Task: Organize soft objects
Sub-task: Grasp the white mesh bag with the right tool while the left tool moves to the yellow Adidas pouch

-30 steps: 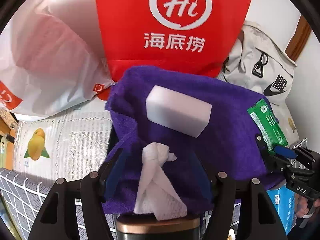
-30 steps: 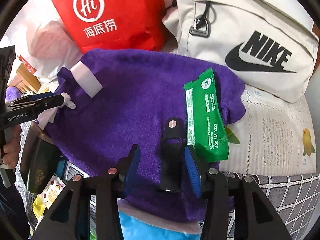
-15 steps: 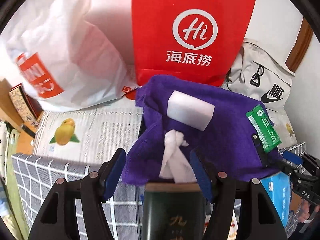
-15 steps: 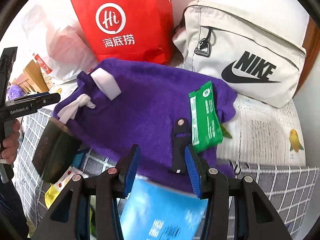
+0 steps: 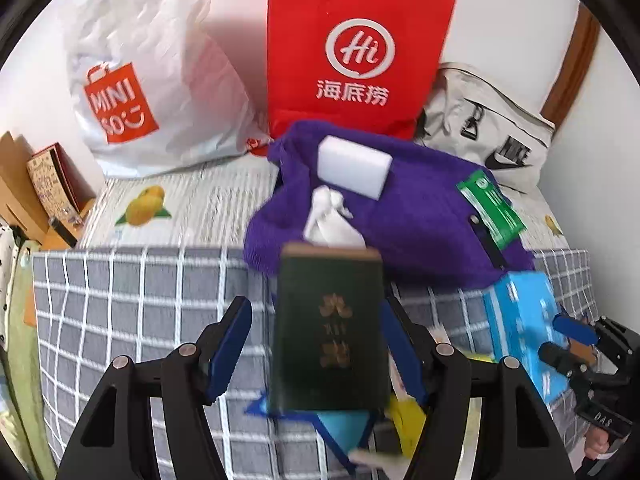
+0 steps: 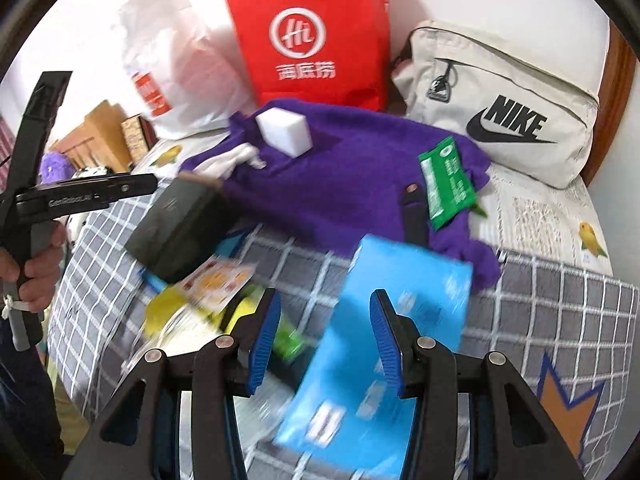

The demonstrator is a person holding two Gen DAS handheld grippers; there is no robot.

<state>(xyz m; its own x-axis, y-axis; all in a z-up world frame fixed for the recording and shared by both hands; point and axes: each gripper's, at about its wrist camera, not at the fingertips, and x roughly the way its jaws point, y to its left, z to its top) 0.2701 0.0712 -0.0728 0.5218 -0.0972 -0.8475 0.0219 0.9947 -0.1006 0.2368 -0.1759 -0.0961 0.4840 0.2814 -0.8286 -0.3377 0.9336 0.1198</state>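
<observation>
In the lower middle of the left wrist view, the left gripper (image 5: 316, 354) hangs wide open around a dark box (image 5: 328, 332), not squeezing it. The purple towel (image 5: 420, 216) lies at middle right, spread flat, carrying a white sponge (image 5: 354, 168). The right gripper (image 6: 324, 336) is open too, over a blue pack (image 6: 384, 344).

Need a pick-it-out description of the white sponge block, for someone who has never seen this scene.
Find the red paper bag standing against the wall; a purple towel lies spread on the bed right in front of it. The sponge sits on the towel's far edge, nearest that bag. It is the only plain white, hard-edged block there: the white tissue beside it is crumpled, and the green packet is flat.
</observation>
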